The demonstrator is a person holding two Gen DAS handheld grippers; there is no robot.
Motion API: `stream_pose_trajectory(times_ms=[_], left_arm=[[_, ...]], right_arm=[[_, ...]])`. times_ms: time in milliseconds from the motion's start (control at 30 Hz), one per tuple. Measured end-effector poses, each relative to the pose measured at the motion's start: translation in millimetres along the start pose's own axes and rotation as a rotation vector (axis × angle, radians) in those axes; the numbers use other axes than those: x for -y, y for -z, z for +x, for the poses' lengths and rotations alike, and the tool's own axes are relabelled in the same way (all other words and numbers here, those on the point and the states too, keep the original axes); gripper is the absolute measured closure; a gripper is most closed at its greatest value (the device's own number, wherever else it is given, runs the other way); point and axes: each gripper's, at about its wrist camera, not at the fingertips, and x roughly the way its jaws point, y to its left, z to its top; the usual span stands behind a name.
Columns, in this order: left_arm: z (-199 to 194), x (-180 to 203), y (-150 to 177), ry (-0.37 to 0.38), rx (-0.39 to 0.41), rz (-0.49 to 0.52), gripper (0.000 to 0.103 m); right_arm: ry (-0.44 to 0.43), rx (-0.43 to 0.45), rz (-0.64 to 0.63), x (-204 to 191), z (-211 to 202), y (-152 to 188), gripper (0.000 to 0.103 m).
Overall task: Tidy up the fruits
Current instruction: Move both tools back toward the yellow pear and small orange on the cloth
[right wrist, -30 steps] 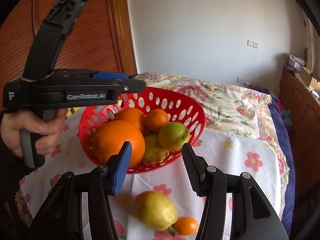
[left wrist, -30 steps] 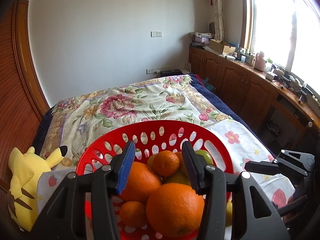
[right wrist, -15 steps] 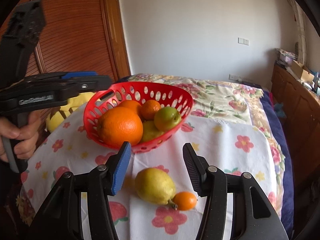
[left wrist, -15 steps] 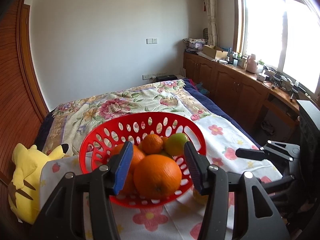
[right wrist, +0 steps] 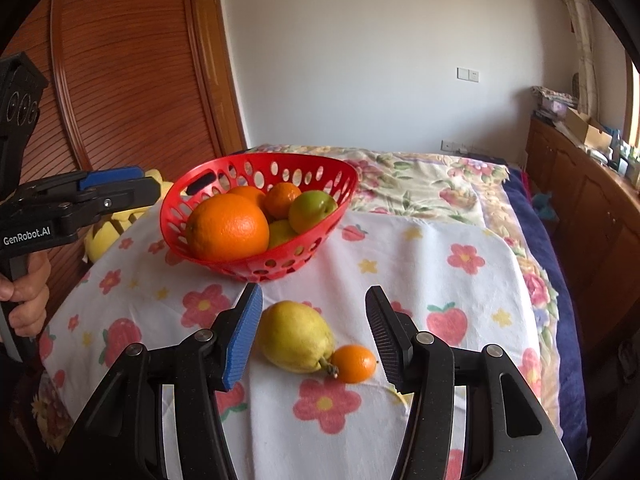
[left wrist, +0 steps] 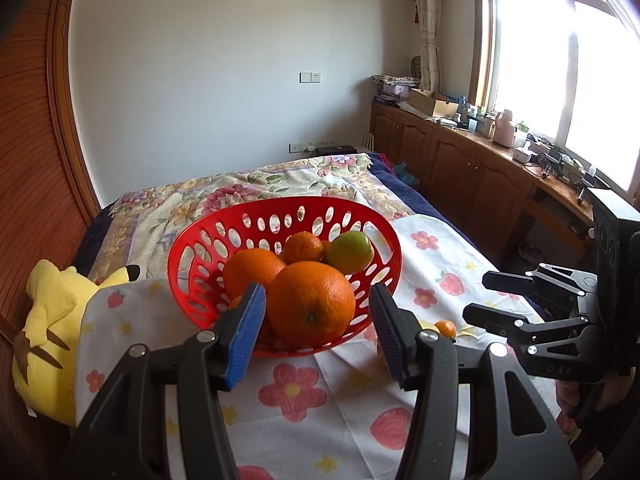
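A red perforated basket [left wrist: 208,240] [right wrist: 176,208] sits on a flowered white cloth and holds a big orange [left wrist: 310,306] [right wrist: 228,226], further oranges and a green fruit [left wrist: 349,251] [right wrist: 312,210]. A yellow pear [right wrist: 296,336] and a small orange kumquat [right wrist: 354,363] [left wrist: 445,328] lie on the cloth in front of the basket. My left gripper [left wrist: 318,332] is open and empty, just short of the basket. My right gripper [right wrist: 314,332] is open and empty, with the pear and kumquat between its fingers' line of sight.
A yellow plush toy [left wrist: 48,320] lies left of the basket at the cloth's edge. A floral bedspread [left wrist: 280,184] stretches behind. Wooden cabinets [left wrist: 460,168] run along the right under the window. A wooden door [right wrist: 132,80] stands at left.
My left gripper has pulled back and away from the basket, now open and empty; the big orange lies in the basket. My right gripper has drawn back, so the pear and kumquat sit closer to centre.
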Motion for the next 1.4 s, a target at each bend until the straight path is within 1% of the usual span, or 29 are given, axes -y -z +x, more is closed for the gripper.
stream_pose_trajectory(times_ms=[267, 567, 900, 1100, 1267, 1400], left_arm=[[-3.4, -3.7, 16.2, -0.006, -0.022, -0.018, 0.048], [-2.0, 2.3, 26.3, 0.007, -0.041, -0.026, 0.047], [11.1, 27.0, 35.4, 0.061, -0.068, -0.005, 0.043], [21.3, 40.5, 41.8, 0.085, -0.093, 0.006, 0.043], [34.2, 52.4, 47.5, 0.106, -0.119, 0.015, 0.043], [47.1, 62.5, 49.5, 0.135, -0.134, 0.017, 0.043]], right_arm=[[0.011, -0.017, 0.016, 3.0, -1.0, 11.7, 0.048], [0.025, -0.044, 0.039, 10.4, 1.0, 25.5, 0.048], [0.032, -0.064, 0.064, 18.6, 5.3, 36.0, 0.048], [0.029, -0.083, 0.064, 23.6, 12.2, 40.6, 0.048], [0.026, -0.1, 0.072, 29.7, 20.2, 42.4, 0.048], [0.023, -0.109, 0.082, 34.8, 24.0, 45.5, 0.048]])
